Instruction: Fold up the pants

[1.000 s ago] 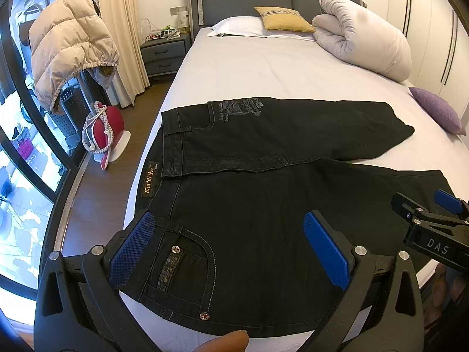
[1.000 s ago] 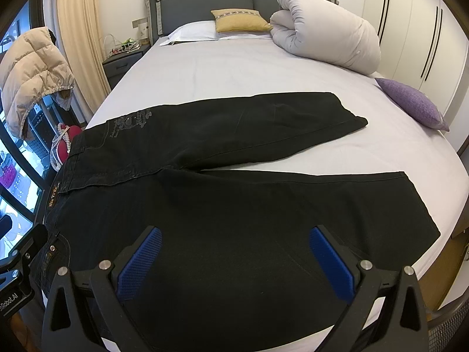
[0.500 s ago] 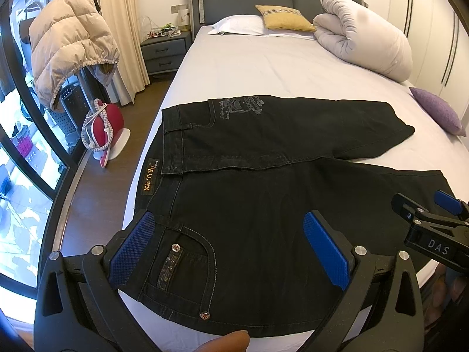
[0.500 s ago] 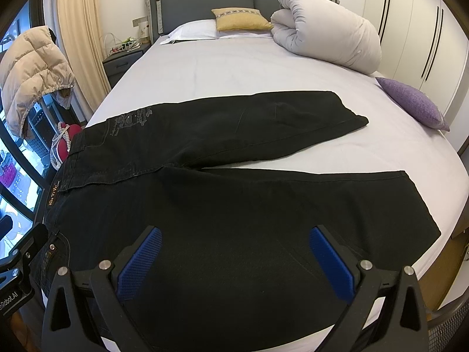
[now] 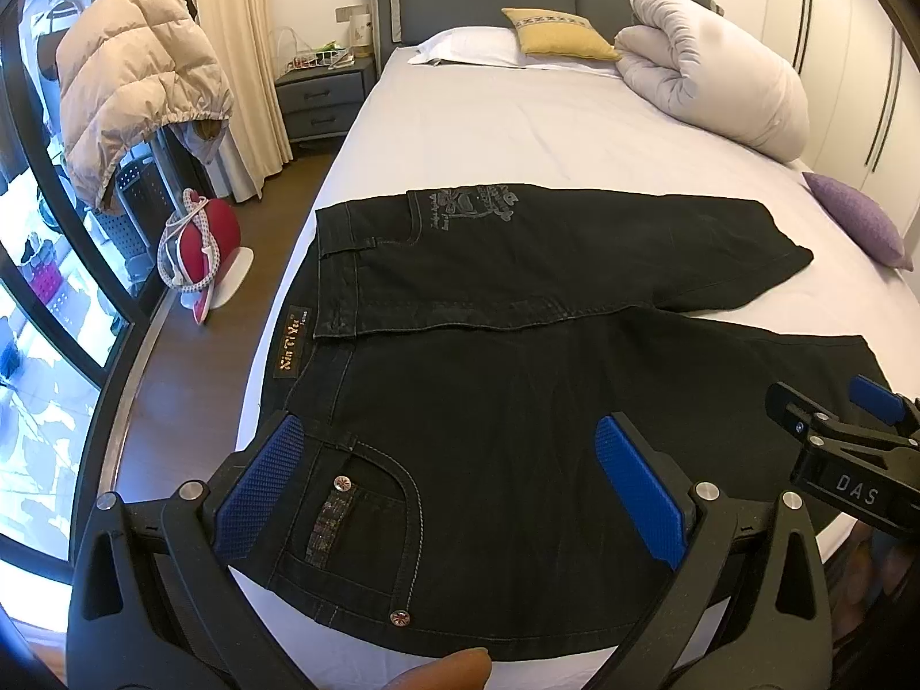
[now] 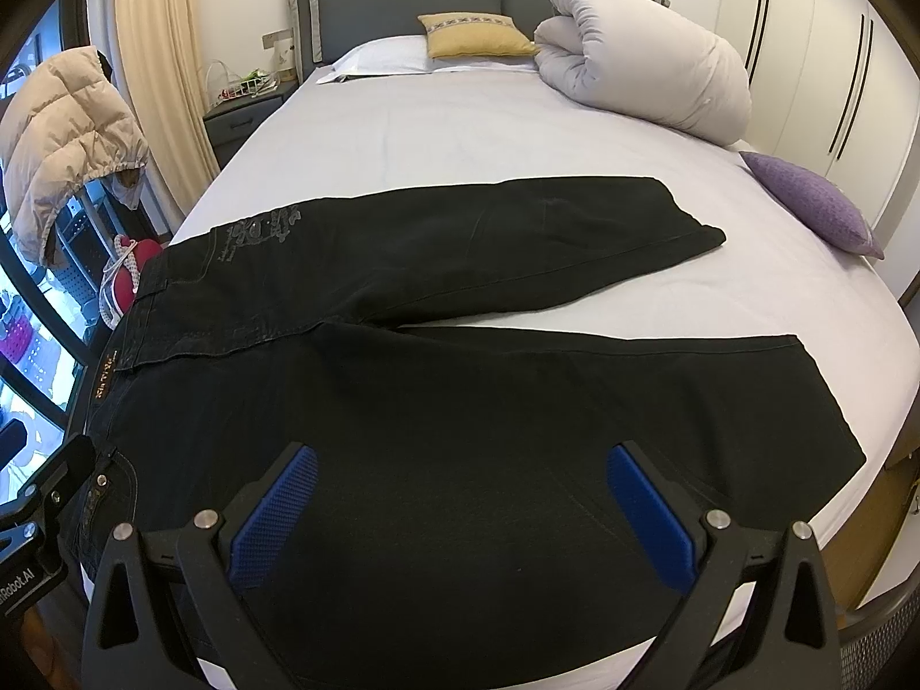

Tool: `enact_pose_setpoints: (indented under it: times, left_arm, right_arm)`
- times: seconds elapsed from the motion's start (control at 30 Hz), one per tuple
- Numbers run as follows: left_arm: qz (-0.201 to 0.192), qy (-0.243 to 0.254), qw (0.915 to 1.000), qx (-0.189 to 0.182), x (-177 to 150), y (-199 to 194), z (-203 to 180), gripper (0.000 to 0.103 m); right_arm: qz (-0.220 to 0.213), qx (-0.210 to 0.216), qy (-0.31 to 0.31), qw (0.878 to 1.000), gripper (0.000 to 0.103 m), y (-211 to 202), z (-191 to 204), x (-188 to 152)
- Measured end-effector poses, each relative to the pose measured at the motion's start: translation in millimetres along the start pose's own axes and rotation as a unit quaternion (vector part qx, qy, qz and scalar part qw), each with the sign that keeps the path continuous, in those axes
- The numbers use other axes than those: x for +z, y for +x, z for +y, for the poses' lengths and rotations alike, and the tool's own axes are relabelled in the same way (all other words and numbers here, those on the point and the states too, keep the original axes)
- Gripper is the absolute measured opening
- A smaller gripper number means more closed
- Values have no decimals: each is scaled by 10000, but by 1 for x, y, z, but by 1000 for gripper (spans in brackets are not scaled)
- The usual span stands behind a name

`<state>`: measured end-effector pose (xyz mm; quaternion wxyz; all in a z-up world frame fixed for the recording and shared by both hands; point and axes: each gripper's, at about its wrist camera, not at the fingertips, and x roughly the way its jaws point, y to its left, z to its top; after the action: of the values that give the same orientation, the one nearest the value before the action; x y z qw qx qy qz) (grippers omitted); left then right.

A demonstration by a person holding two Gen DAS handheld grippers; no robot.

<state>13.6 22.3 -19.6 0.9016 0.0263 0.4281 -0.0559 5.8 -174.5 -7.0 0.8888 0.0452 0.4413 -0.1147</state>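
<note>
Black jeans [image 5: 517,379] lie flat on the bed, waistband at the left edge, both legs running right and splayed apart. They also fill the right wrist view [image 6: 460,356]. My left gripper [image 5: 448,460] is open, hovering above the near hip pocket [image 5: 368,512]. My right gripper [image 6: 460,489] is open, hovering above the near leg at mid-thigh. The right gripper also shows in the left wrist view [image 5: 845,448], and the left gripper shows at the left edge of the right wrist view [image 6: 34,517]. Neither touches the cloth.
The bed [image 5: 517,132] has a white sheet, a rolled duvet [image 5: 719,69], a yellow pillow [image 5: 558,31] and a purple cushion [image 5: 857,218]. A nightstand [image 5: 322,98], a puffer jacket [image 5: 132,98] and a red object [image 5: 201,241] stand at the bed's left.
Both grippers have crept slightly toward the bed and stay open. The jeans have not moved.
</note>
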Motion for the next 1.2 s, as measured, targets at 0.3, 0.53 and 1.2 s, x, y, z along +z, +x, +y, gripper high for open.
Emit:
enact_pose_setpoints:
  times: [0.3, 0.53, 1.2]
  left_arm:
    - [-105, -34, 9998, -162, 0, 1, 2, 103]
    - [64, -1039, 9908, -864, 8, 23, 37, 103]
    - [287, -859, 9956, -244, 109, 122, 93, 103]
  right_arm:
    - [7, 13, -45, 10000, 103, 1, 1, 1]
    - [-49, 107, -77, 9999, 103, 7, -3, 19]
    - [-551, 996, -598, 9917, 103, 58, 20, 117]
